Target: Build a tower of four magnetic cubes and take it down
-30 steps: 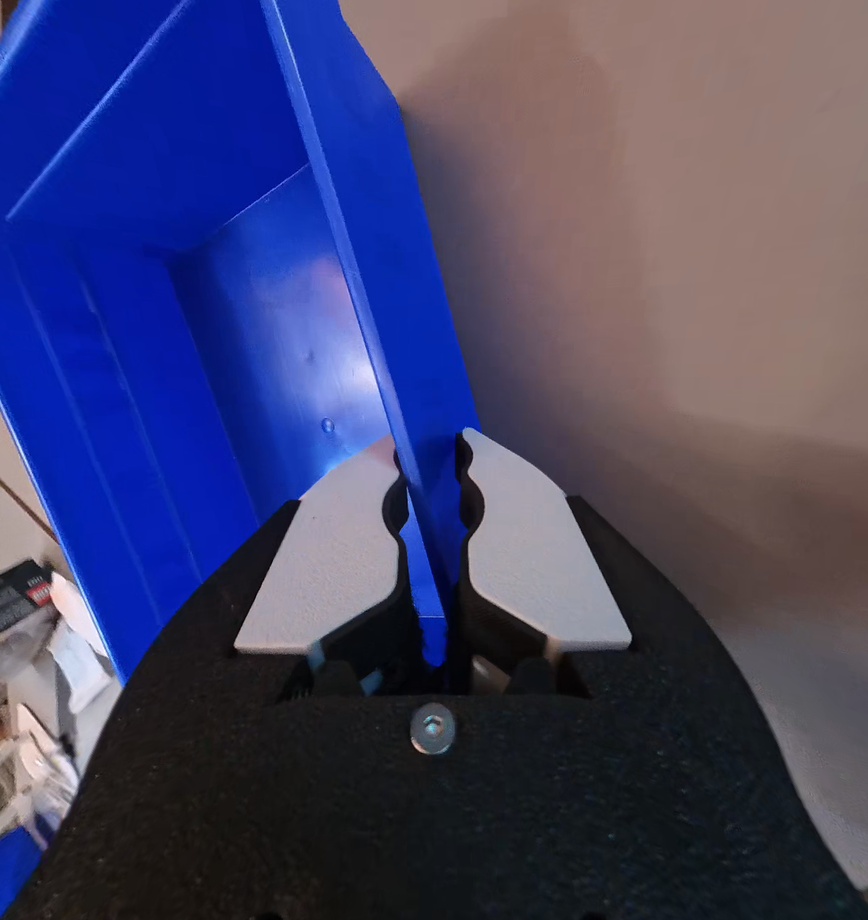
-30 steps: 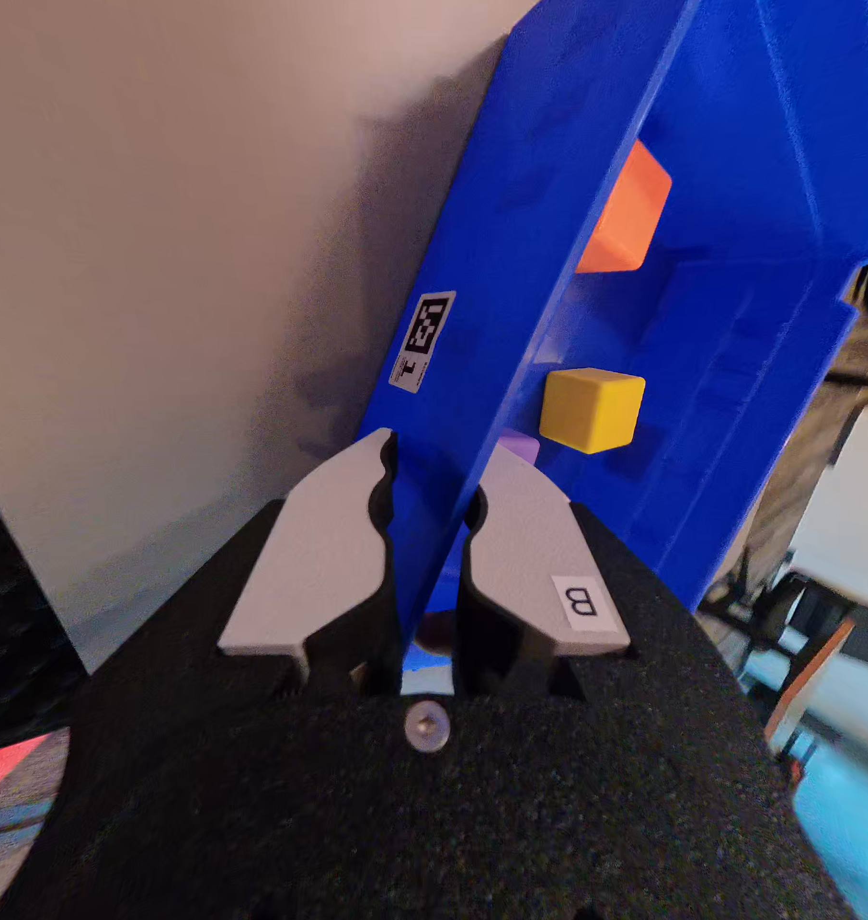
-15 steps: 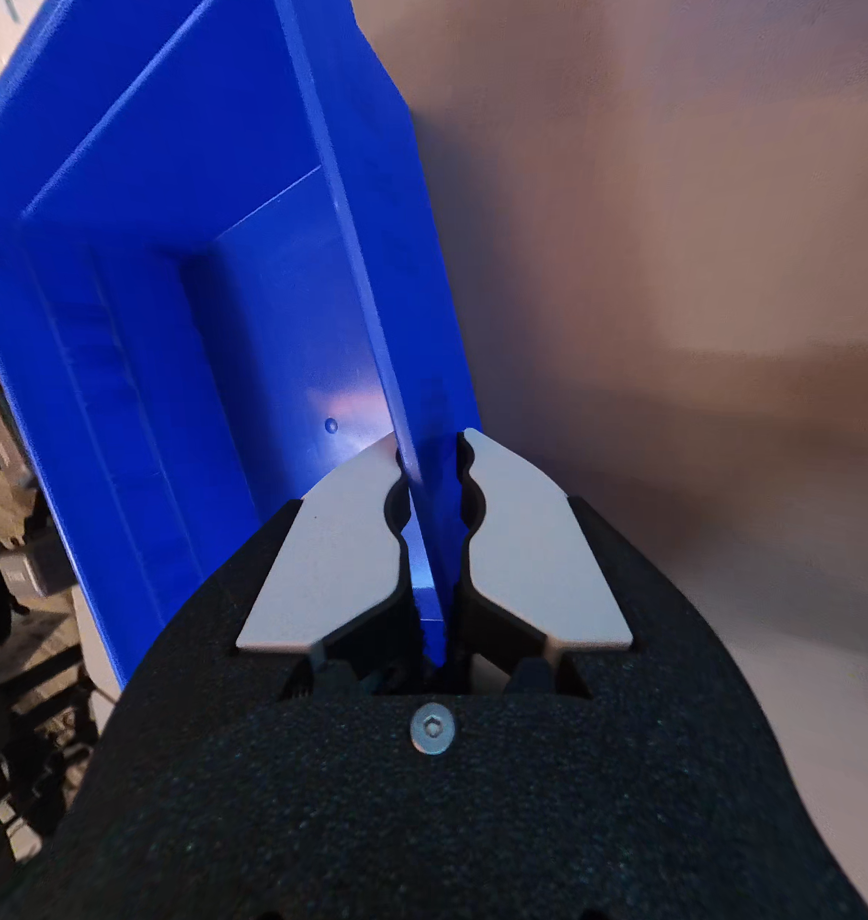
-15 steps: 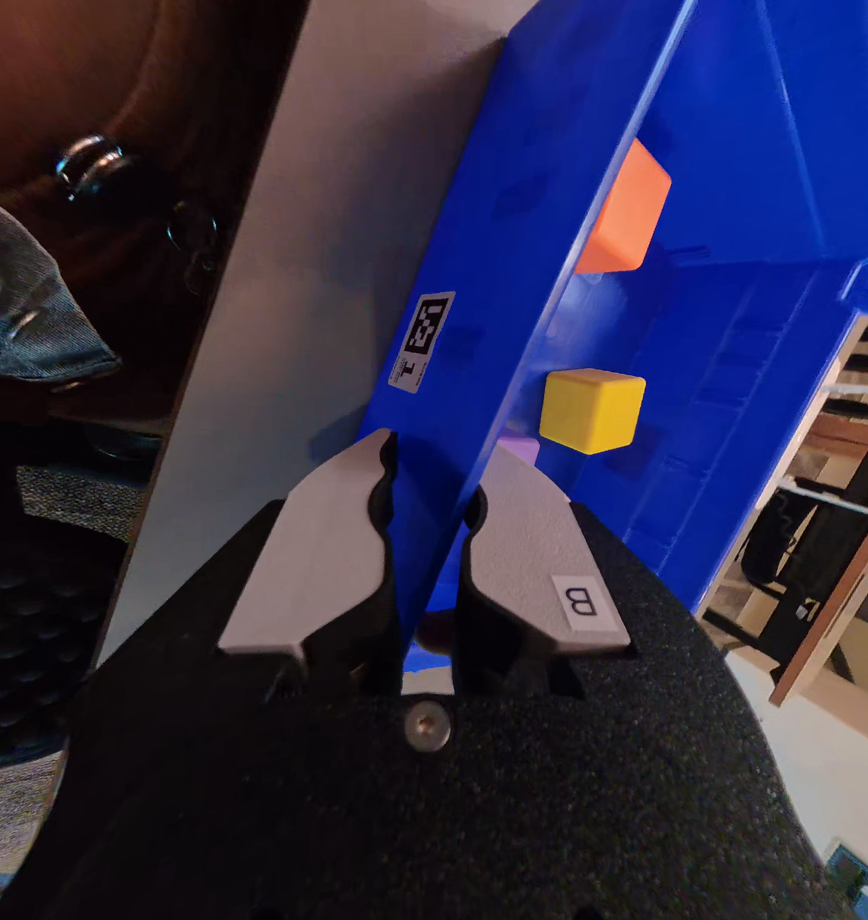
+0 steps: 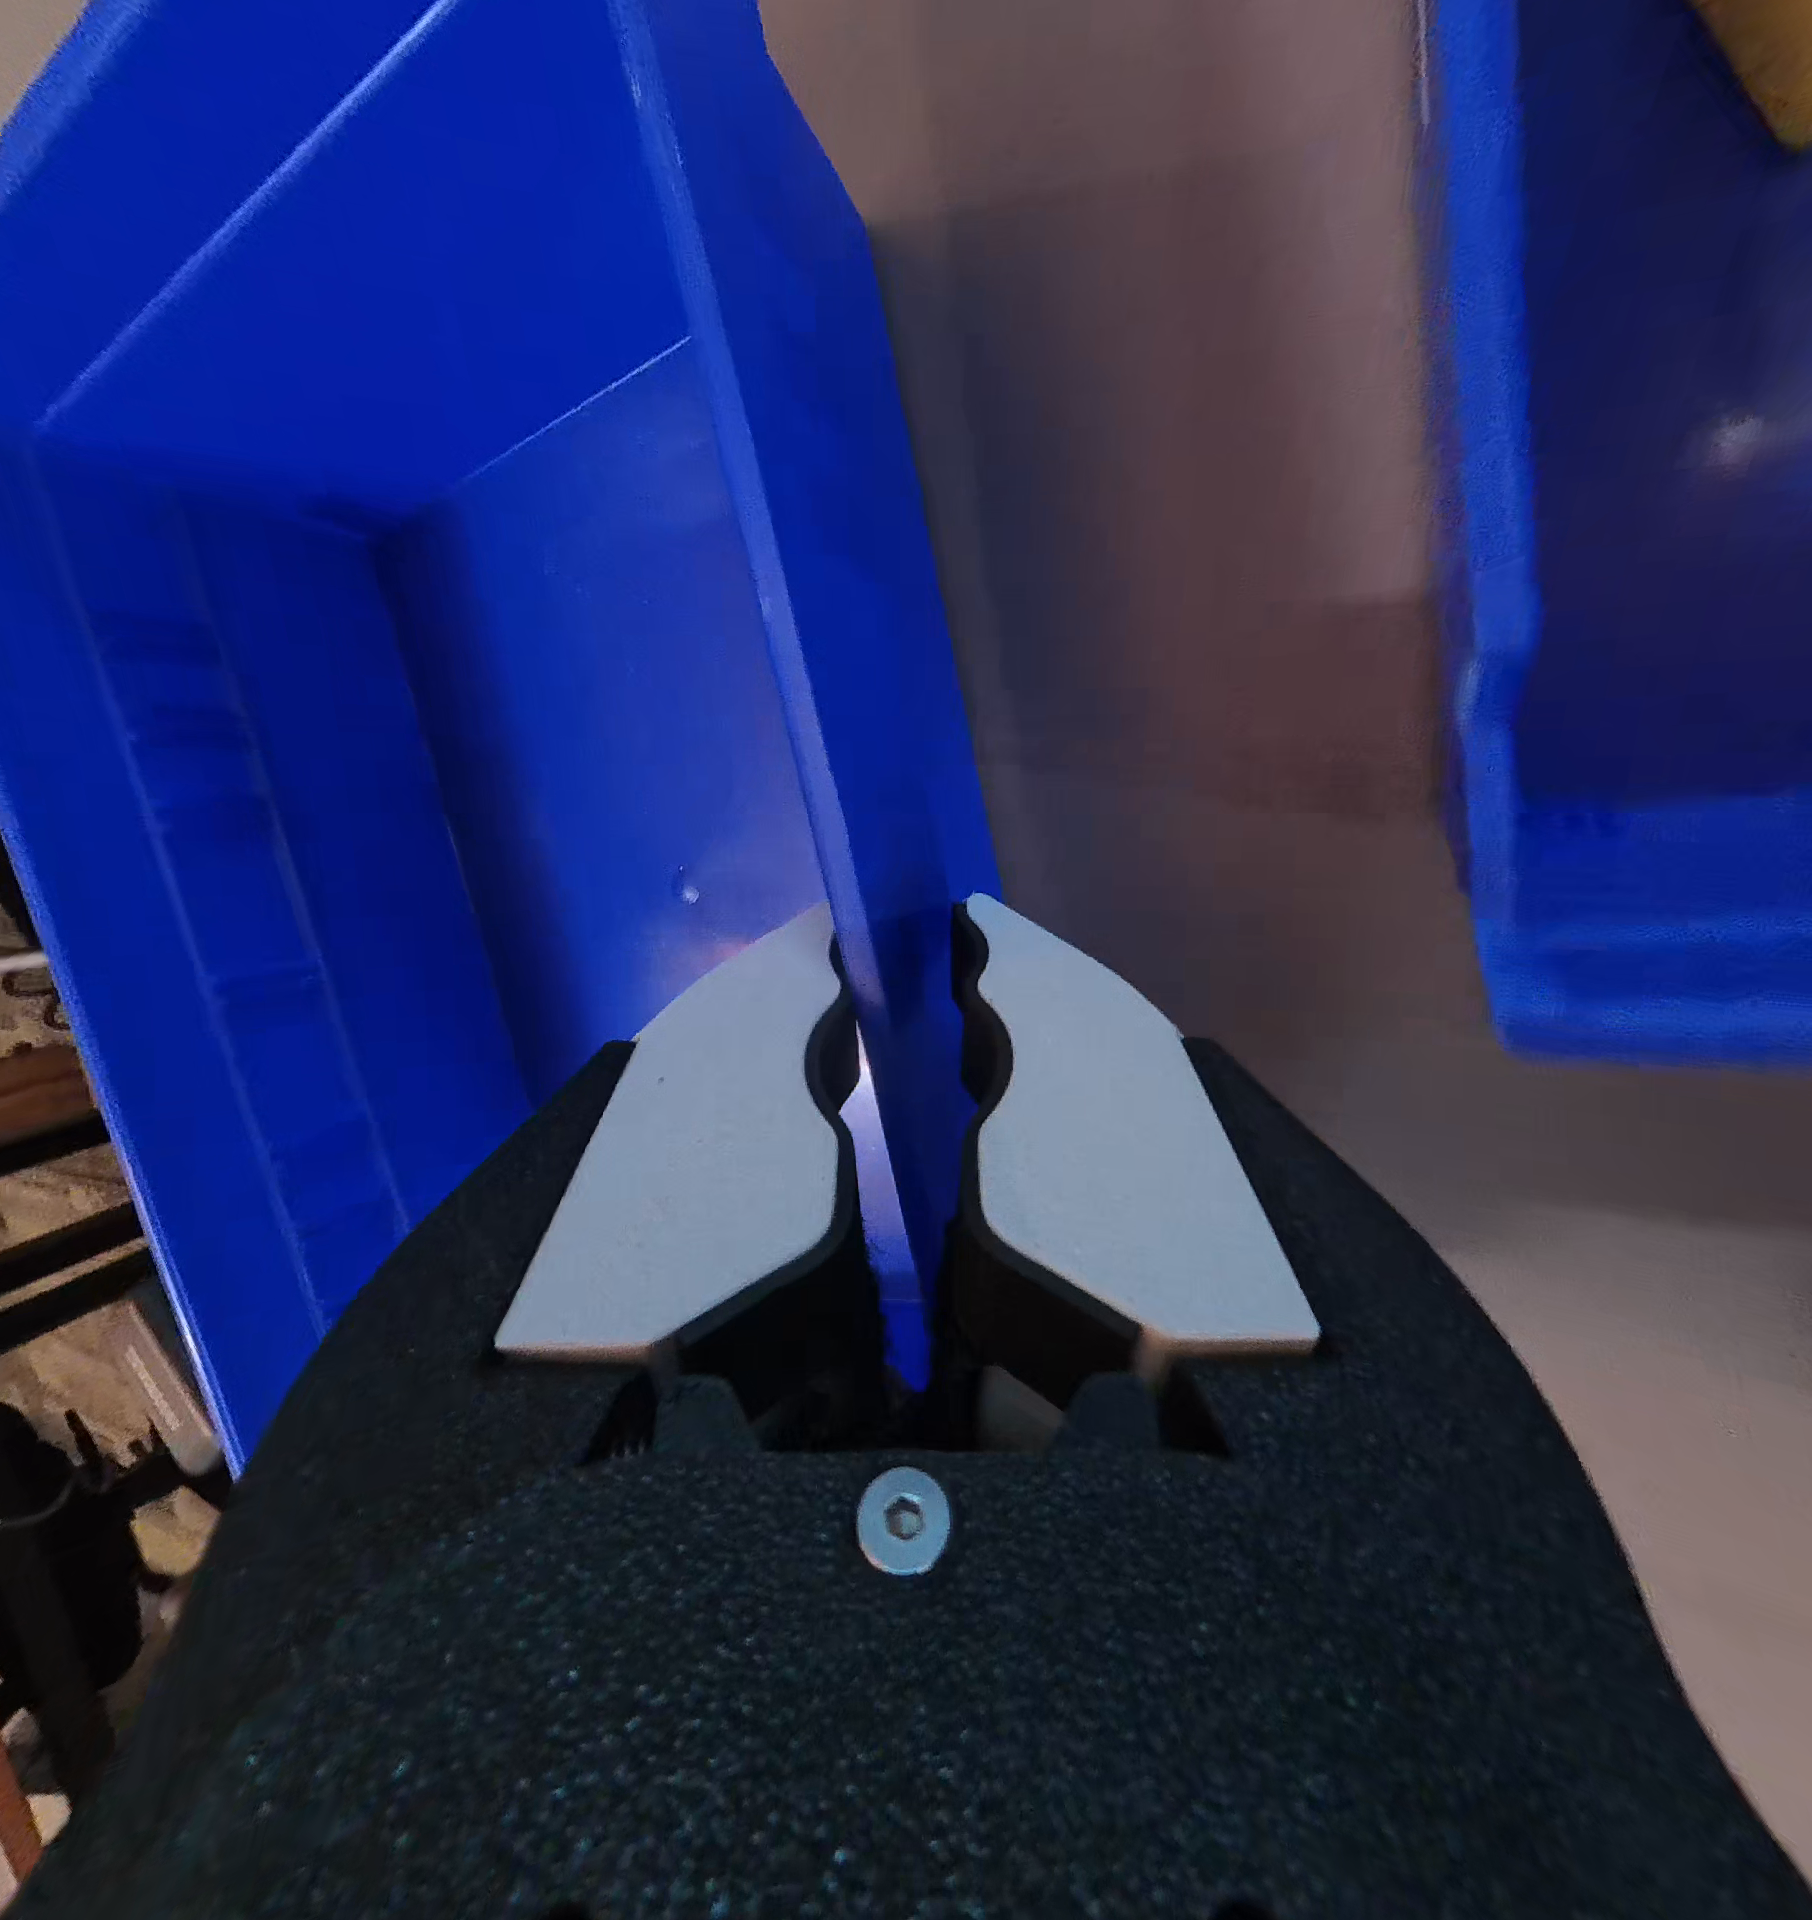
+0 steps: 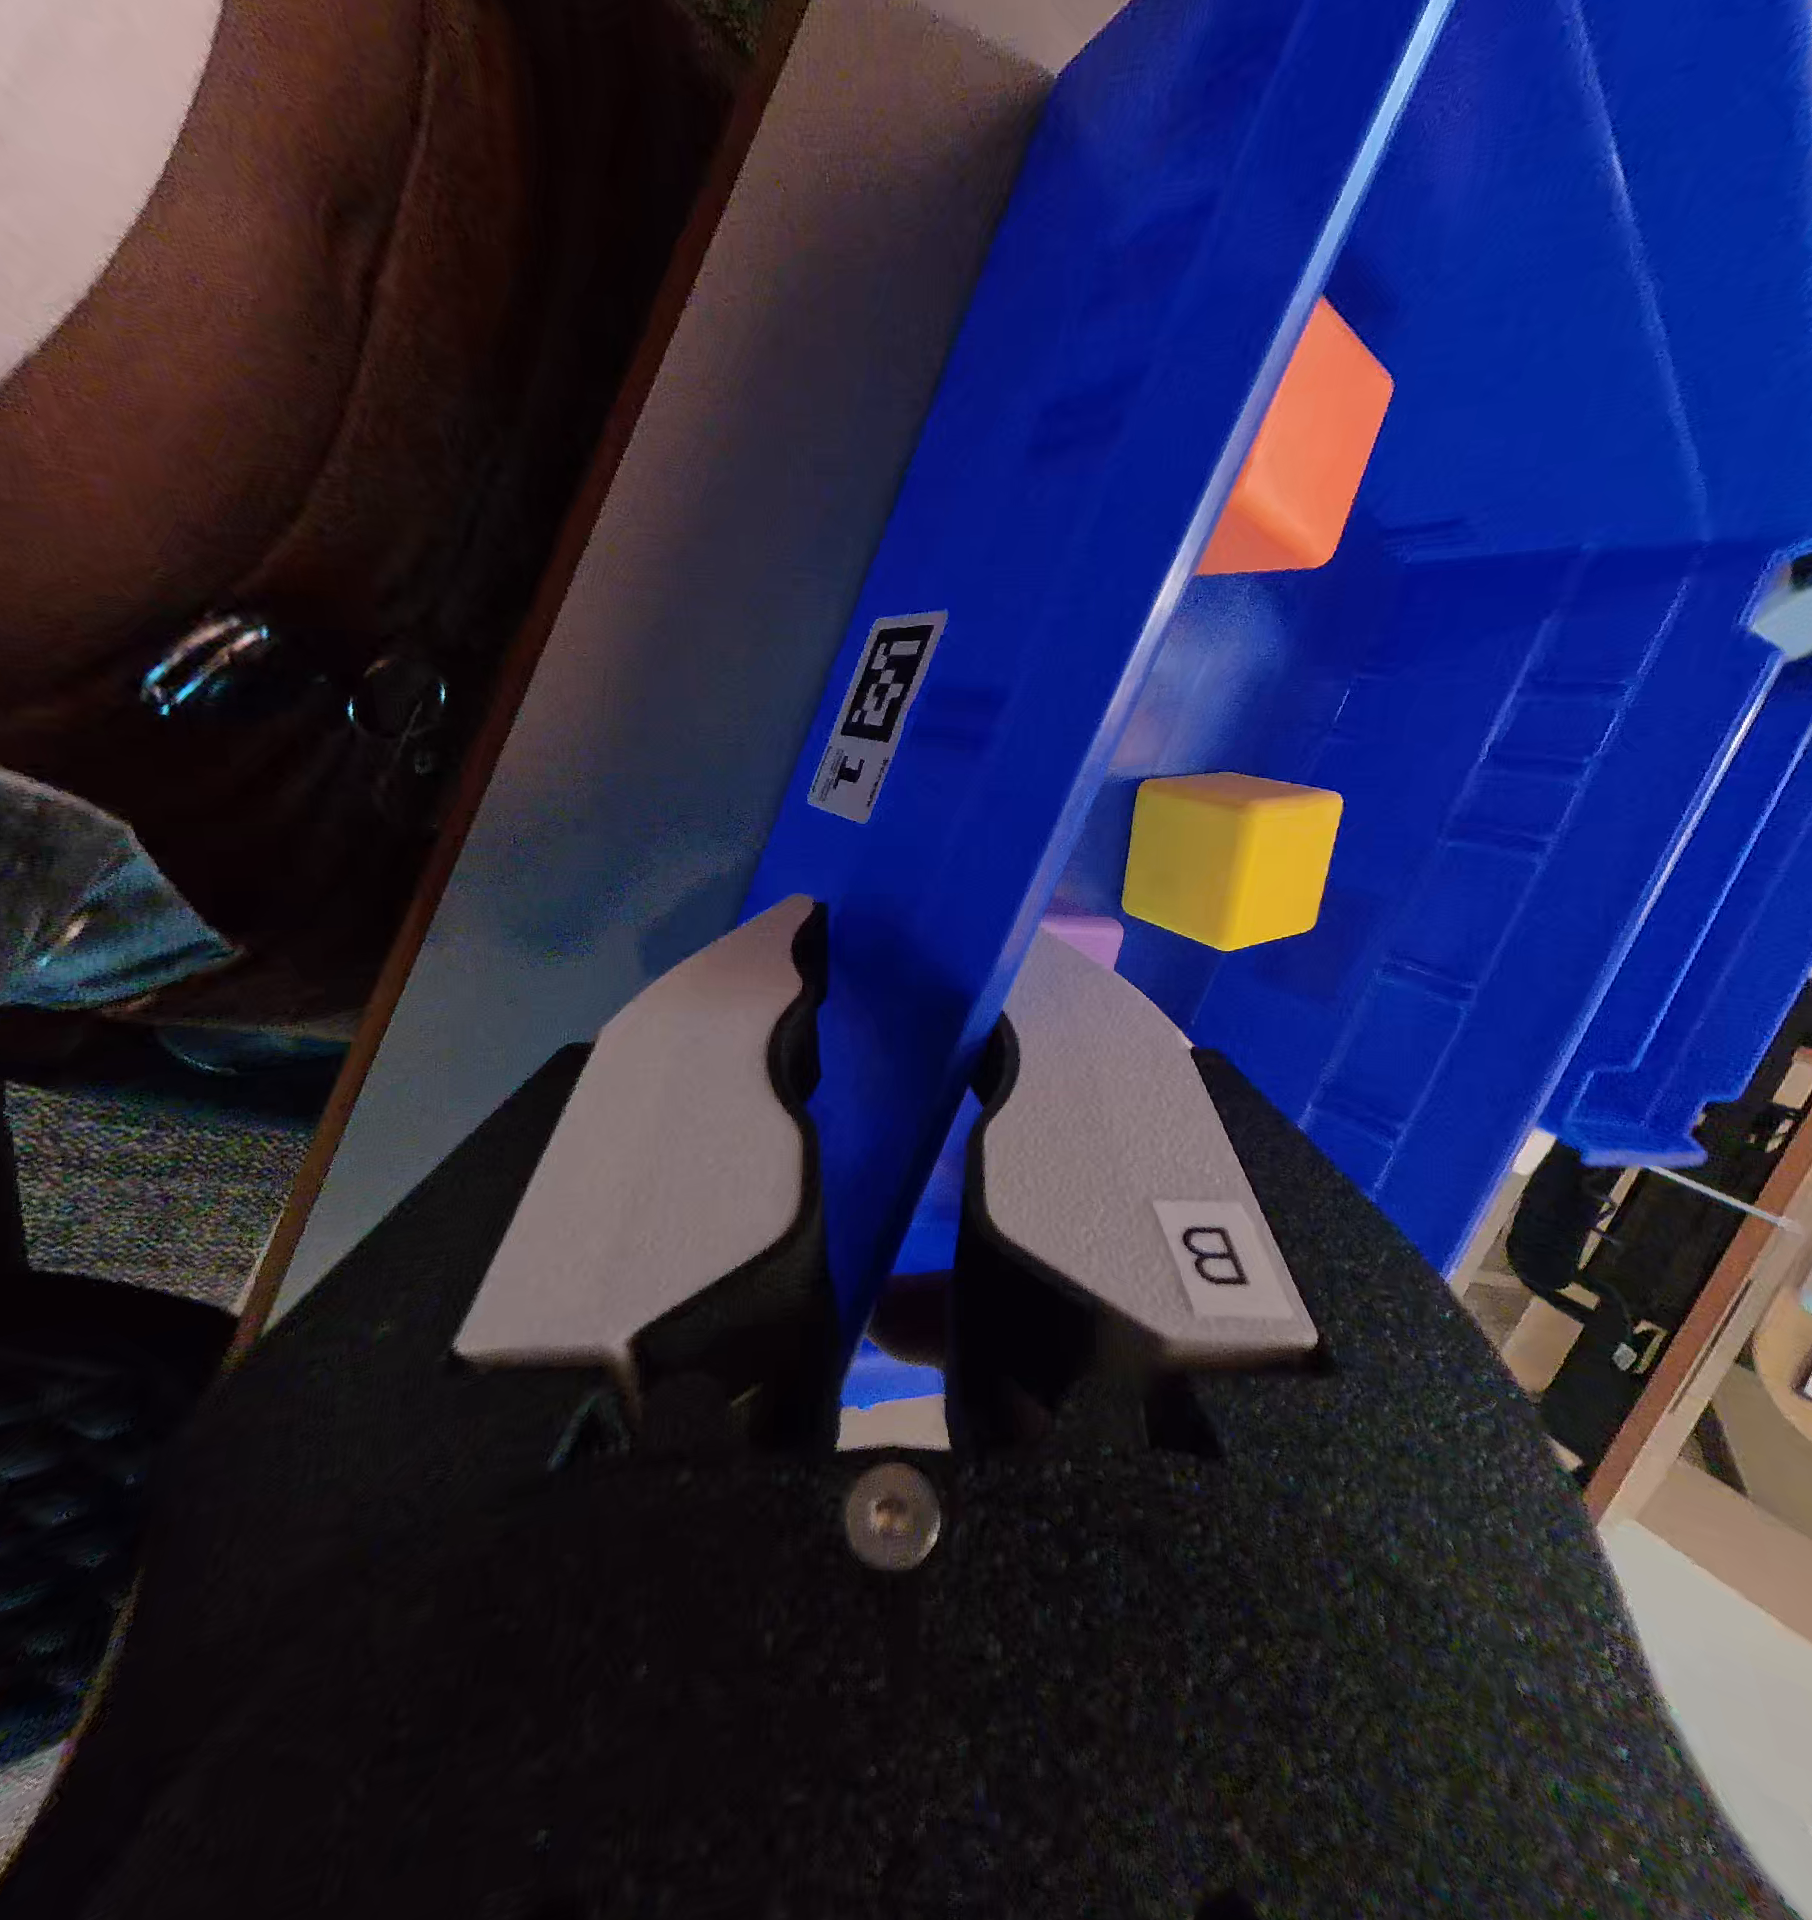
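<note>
Three cubes [image 6: 1229, 857] beyond right tool [image 6: 907, 1023]

The left gripper [image 5: 902, 997] is clamped on the side wall of a blue bin [image 5: 466, 623], one grey finger [image 5: 715, 1122] inside the wall and the other outside. The right gripper [image 6: 902, 997] grips the wall of its own blue bin [image 6: 1037, 520] the same way, fingers [image 6: 673, 1143] pressed to both faces.

Both bins are bright blue: one bin [image 5: 466, 520] shows only blue inside, the other bin [image 6: 985, 520] carries a black-and-white checkered sticker [image 6: 878, 715] and holds an orange cube [image 6: 1297, 447], a yellow cube [image 6: 1229, 857] and a lilac cube [image 6: 1084, 940]. Grey fingers [image 6: 673, 1143], black bodies.
</note>
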`<state>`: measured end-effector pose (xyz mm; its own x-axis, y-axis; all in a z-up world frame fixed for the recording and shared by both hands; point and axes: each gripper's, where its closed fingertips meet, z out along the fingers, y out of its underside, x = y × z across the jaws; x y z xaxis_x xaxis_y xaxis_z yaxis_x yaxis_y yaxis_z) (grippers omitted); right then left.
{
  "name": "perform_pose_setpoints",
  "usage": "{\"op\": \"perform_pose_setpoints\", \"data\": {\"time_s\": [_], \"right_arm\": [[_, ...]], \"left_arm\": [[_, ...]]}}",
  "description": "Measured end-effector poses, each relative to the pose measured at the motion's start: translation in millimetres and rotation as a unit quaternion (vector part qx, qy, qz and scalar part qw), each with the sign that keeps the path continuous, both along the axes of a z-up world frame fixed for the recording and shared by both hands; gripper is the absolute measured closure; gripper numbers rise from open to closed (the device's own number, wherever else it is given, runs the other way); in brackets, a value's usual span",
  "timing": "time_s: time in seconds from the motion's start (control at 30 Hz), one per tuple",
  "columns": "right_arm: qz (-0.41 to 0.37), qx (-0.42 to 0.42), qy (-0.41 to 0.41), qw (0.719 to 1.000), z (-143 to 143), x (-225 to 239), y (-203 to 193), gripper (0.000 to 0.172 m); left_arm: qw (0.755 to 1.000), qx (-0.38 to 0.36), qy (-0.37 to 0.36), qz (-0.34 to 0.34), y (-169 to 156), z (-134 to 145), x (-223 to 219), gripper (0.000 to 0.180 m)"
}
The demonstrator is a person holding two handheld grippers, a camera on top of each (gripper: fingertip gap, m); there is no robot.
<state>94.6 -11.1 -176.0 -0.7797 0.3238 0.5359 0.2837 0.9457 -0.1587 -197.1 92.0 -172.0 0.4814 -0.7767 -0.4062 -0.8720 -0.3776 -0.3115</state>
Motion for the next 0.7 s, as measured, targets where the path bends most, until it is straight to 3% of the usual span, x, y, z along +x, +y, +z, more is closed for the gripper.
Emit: {"op": "perform_pose_setpoints", "data": {"time_s": [0.03, 0.3, 0.43, 0.57, 0.7], "right_arm": [[-0.002, -0.001, 0.0, 1.0, 0.0, -2.7, -2.9, 0.147], [-0.013, -0.012, 0.004, 1.0, 0.0, -22.8, -22.9, 0.147], [-0.042, -0.033, 0.0, 0.999, 0.2, -27.9, -26.4, 0.144], [-0.062, -0.139, -0.027, 0.988, 13.2, -24.2, -30.9, 0.119], [-0.056, -0.242, -0.004, 0.969, 51.8, -29.4, -18.9, 0.109]], "left_arm": [[1.0, 0.001, 0.0, -0.004, 4.4, 0.0, 3.4, 0.166], [1.0, -0.002, -0.003, -0.03, 28.0, -0.4, 23.3, 0.166], [0.999, 0.008, 0.018, -0.033, 31.4, 1.3, 25.0, 0.136], [0.999, 0.037, -0.029, -0.008, 24.6, 23.1, 29.4, 0.104], [0.991, 0.098, -0.088, 0.024, 6.0, 68.9, 31.2, 0.1]]}}
